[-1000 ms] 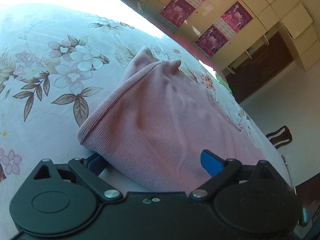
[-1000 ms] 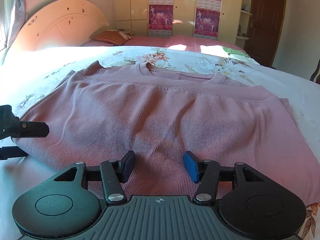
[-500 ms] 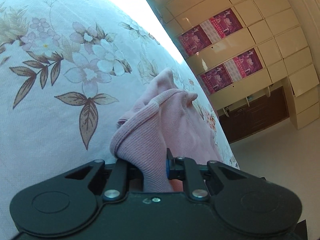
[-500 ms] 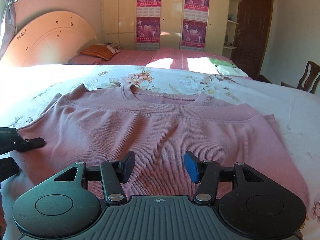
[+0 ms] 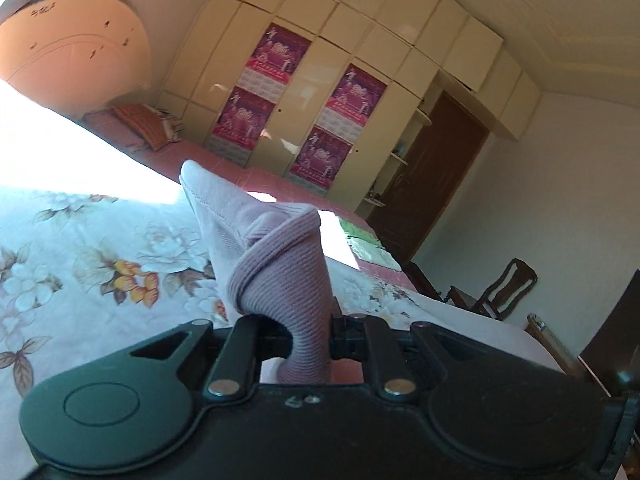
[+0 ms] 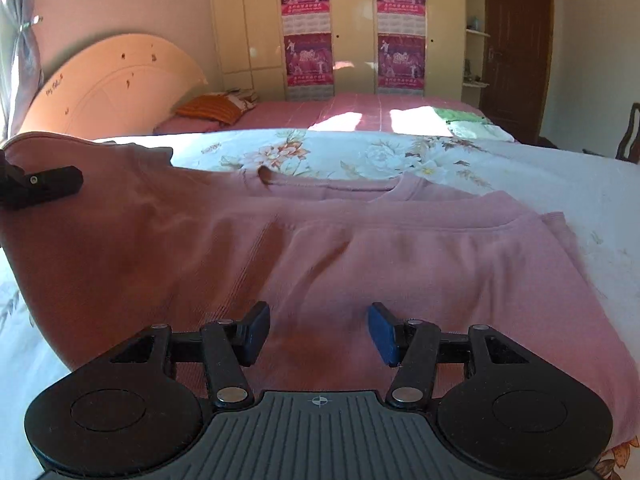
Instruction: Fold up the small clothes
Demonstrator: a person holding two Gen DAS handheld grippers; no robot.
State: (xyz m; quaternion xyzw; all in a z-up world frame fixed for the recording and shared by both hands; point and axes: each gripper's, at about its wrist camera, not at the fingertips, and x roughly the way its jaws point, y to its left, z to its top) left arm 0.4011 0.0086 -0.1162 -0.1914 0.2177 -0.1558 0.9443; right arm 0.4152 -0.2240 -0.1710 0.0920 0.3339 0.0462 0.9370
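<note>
A pink ribbed sweater lies on the floral bedspread, neckline toward the far side. My left gripper is shut on the sweater's left edge and holds it raised above the bed; the bunched cloth stands up between its jaws. In the right wrist view the left gripper shows at the far left with the lifted side of the sweater hanging from it. My right gripper is open and empty, low over the sweater's near hem.
A second bed with a pink cover, an orange pillow and folded green cloth stands behind. Wardrobes with posters line the back wall. A dark door and wooden chairs are at right.
My left gripper closed on the sweater's left edge and lifted it up off the bed, swinging to face the room. The right gripper stayed open over the hem.
</note>
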